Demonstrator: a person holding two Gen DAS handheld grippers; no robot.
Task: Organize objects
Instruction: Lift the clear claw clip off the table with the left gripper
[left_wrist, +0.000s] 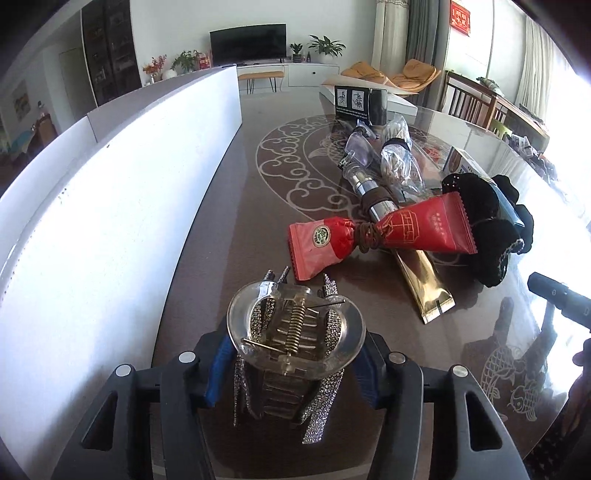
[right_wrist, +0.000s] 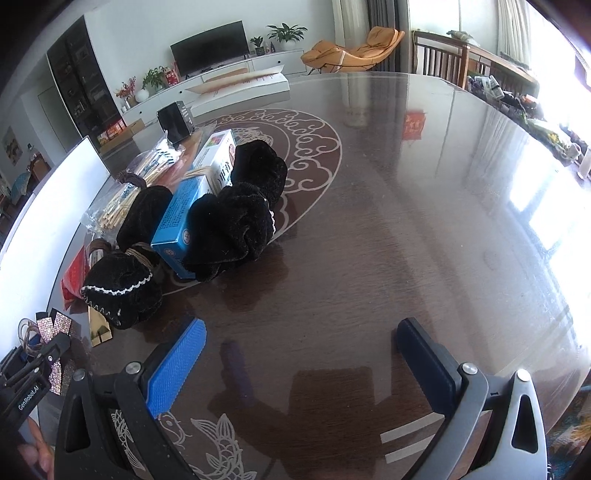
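My left gripper (left_wrist: 291, 354) is shut on a clear hair claw clip (left_wrist: 293, 332) with rhinestone strips, held just above the dark table (left_wrist: 229, 221); the clip also shows at the left edge of the right wrist view (right_wrist: 51, 328). Ahead lie a red snack packet (left_wrist: 380, 234) tied with a brown band, a gold packet (left_wrist: 424, 288) and black scrunchies (left_wrist: 487, 229). My right gripper (right_wrist: 301, 345) is open and empty over bare table, to the right of the black scrunchies (right_wrist: 236, 218) and a blue box (right_wrist: 181, 225).
A white board (left_wrist: 110, 192) stands along the table's left side. Behind the pile are bagged items (left_wrist: 397, 158), a black box (left_wrist: 360, 103), chopstick bags (right_wrist: 122, 199) and a white box (right_wrist: 218, 151). The table's right half (right_wrist: 424, 203) is glossy.
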